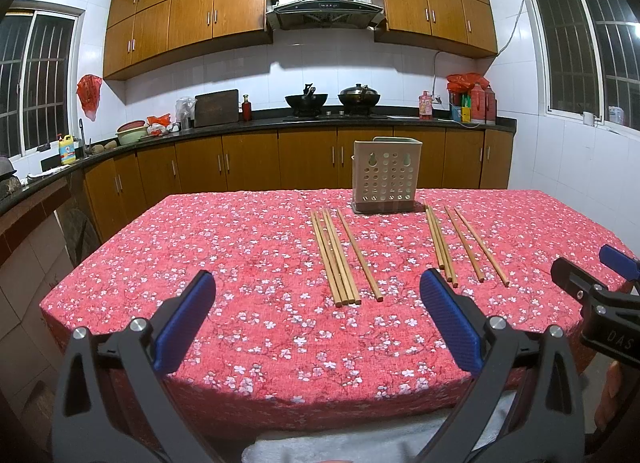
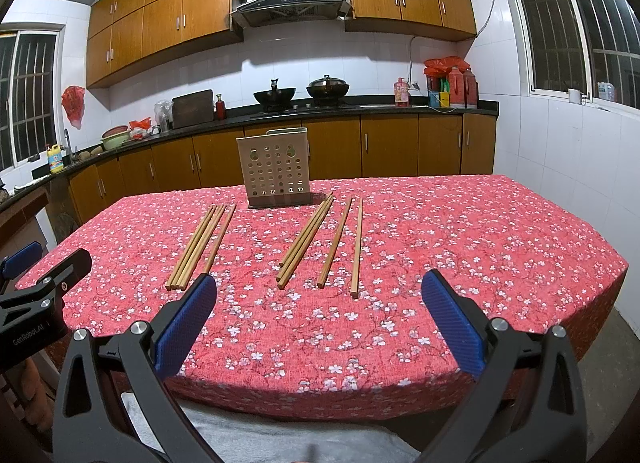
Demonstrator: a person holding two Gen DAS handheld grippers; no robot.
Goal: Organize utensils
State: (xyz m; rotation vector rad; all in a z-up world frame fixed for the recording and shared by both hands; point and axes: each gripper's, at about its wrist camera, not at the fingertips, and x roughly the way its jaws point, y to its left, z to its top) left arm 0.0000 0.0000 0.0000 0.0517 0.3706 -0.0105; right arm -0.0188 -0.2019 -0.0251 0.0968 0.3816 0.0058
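Note:
Several wooden chopsticks lie on a red floral tablecloth in two groups: a left group [image 1: 338, 257] [image 2: 200, 247] and a right group [image 1: 460, 243] [image 2: 320, 243]. A beige perforated utensil holder [image 1: 386, 175] [image 2: 274, 167] stands upright behind them, and nothing shows above its rim. My left gripper [image 1: 318, 303] is open and empty, above the table's near edge, short of the left group. My right gripper [image 2: 320, 303] is open and empty, short of the right group. Each gripper shows at the edge of the other's view: the right one [image 1: 600, 279] and the left one [image 2: 44, 267].
The table [image 1: 224, 255] fills the middle, with its near edge just under the grippers. A white cloth [image 2: 248, 435] lies below the edge. A kitchen counter with woks [image 1: 306, 101], bottles and wooden cabinets runs behind the table. Windows flank both sides.

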